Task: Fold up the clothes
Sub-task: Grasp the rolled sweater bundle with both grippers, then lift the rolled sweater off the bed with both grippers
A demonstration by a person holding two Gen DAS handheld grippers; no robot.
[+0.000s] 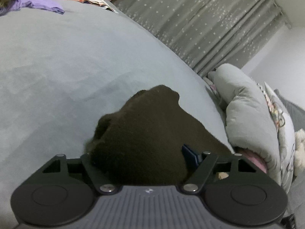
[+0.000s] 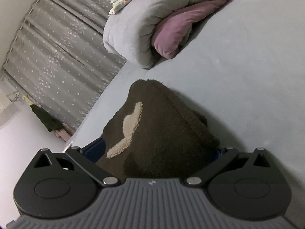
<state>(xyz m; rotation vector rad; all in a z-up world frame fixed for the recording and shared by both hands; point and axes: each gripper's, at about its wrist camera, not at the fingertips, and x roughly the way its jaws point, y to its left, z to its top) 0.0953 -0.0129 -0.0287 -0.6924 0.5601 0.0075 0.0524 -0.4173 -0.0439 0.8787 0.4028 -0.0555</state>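
We have the dark brown fleecy garment (image 1: 144, 133) bunched between the fingers of both the left gripper (image 1: 144, 164) and the right gripper (image 2: 158, 152), each closed on a part of it above the grey bed (image 1: 66, 66), so no flat folded shape shows and folding seems unfinished.

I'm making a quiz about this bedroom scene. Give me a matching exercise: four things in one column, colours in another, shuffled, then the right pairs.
Things:
1. fleece garment
2. curtain
3. bed sheet
4. crumpled cloth

Colours:
A. purple
B. grey with small white stars
C. dark brown
D. plain pale grey

Pairs: 1-C, 2-B, 3-D, 4-A
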